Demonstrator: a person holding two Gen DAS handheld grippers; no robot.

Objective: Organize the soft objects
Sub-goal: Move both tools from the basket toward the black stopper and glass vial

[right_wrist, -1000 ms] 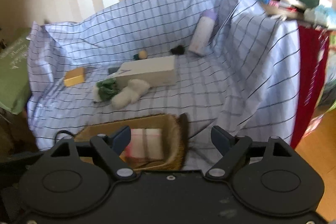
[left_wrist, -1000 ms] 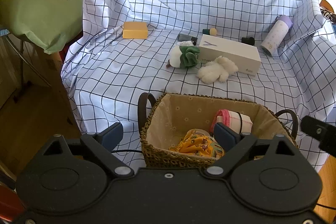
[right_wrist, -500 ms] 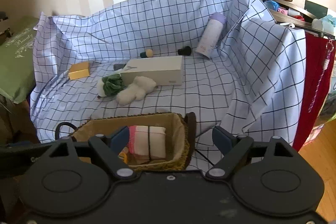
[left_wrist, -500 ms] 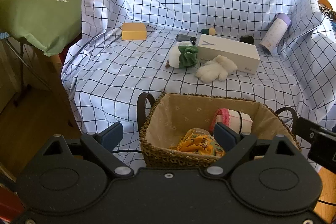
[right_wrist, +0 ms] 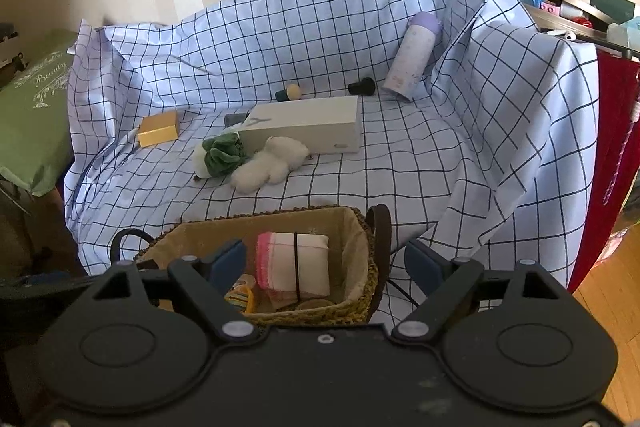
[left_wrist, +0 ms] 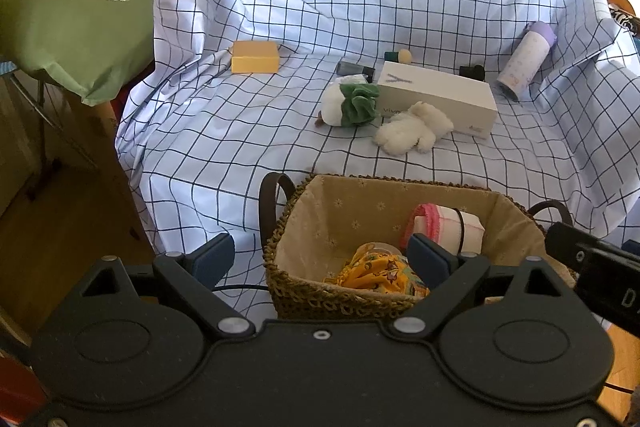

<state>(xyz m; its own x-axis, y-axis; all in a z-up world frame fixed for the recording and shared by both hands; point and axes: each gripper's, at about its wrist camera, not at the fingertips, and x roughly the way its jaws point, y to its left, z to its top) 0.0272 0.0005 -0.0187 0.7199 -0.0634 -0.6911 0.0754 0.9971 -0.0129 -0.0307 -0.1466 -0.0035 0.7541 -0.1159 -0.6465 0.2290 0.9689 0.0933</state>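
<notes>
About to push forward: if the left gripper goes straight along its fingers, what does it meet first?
Most likely the wicker basket: the left gripper, open and empty, points down at its near rim, with the yellow cloth just behind. Depth is uncertain.

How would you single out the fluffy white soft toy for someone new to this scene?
Start at the checked sheet, then find the long white box lying near its middle. The fluffy white toy lies against the box's near side, towards the basket. Unlike the white-and-green plush beside it, it is cream-white all over, with stubby limbs.
</notes>
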